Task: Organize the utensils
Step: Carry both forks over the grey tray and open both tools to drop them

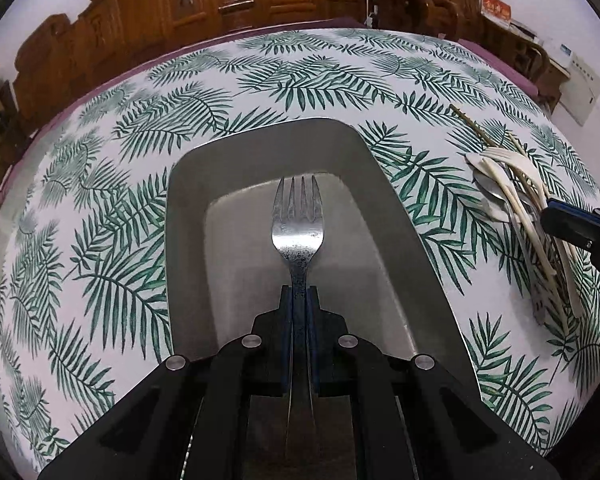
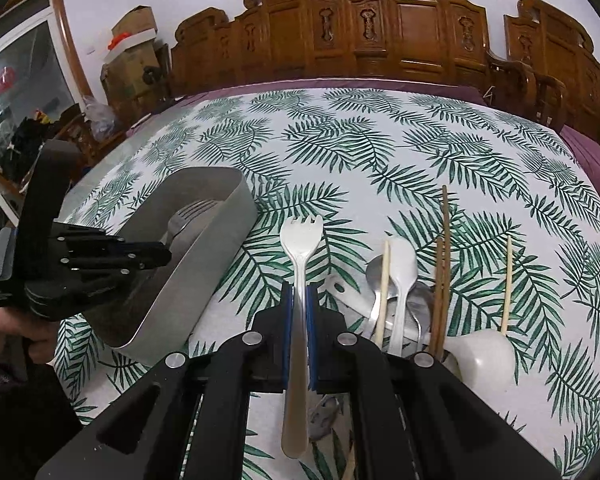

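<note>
Two forks are held, one in each gripper. Your left gripper [image 1: 299, 292] is clenched on a steel fork [image 1: 298, 216] over the grey tray [image 1: 188, 240], ready to drop it in. Your right gripper [image 2: 299, 292] grasps a pale fork [image 2: 300, 248] above the desk [image 2: 340, 140]. Spoons and chopsticks [image 2: 412, 292] lie piled at the right, clear of the tray.

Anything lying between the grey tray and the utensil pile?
Nothing on the cloth there. In the right wrist view, only the right gripper's held fork hangs between tray and pile.
</note>
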A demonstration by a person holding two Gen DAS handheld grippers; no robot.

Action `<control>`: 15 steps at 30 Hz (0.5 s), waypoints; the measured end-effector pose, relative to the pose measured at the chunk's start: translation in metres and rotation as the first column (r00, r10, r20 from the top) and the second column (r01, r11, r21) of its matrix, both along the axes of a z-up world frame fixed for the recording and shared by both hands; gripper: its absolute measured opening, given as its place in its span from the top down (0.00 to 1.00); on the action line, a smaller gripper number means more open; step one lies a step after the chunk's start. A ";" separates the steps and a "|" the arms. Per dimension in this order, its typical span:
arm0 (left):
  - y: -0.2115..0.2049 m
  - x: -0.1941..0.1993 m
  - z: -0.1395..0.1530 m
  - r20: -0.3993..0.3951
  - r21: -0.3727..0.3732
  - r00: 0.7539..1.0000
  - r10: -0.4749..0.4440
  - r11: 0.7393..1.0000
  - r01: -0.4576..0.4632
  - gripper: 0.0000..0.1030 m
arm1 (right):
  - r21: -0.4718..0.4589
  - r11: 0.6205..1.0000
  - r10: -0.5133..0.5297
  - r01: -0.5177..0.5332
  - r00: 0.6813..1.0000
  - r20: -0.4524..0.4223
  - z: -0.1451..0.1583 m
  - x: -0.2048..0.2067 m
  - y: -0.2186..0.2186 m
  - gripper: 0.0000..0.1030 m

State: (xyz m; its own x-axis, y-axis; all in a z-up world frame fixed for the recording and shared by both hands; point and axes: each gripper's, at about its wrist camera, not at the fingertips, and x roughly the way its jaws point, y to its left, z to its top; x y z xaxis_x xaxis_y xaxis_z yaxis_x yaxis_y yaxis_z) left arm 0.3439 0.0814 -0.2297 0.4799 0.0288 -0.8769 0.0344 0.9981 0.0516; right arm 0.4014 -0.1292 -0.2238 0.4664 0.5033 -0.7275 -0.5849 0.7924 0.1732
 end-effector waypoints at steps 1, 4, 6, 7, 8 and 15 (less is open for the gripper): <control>0.001 0.001 0.000 -0.002 -0.004 1.000 0.003 1.000 -0.003 0.94 | -0.001 1.000 0.000 0.000 1.000 -0.002 0.000 0.000 0.000 0.92; 0.005 0.000 0.002 0.003 -0.020 1.000 0.015 1.000 -0.015 0.94 | 0.001 1.000 -0.004 0.004 1.000 -0.002 0.000 -0.001 0.001 0.92; 0.009 -0.001 0.007 0.020 -0.032 1.000 0.020 0.999 -0.020 0.94 | 0.004 1.000 -0.008 0.008 1.000 0.002 0.002 -0.002 0.002 0.92; 0.012 -0.002 0.011 0.032 -0.042 0.999 0.026 0.999 -0.024 0.94 | 0.006 1.000 -0.010 0.010 1.000 0.005 0.004 -0.004 0.004 0.92; 0.014 -0.004 0.014 0.041 -0.052 0.999 0.028 0.998 -0.026 0.94 | 0.009 1.000 -0.010 0.010 1.000 0.008 0.006 -0.005 0.005 0.92; 0.034 -0.016 0.046 0.132 -0.117 0.989 0.067 0.992 -0.052 0.94 | 0.050 0.998 0.040 -0.041 0.999 0.022 0.031 -0.019 0.034 0.92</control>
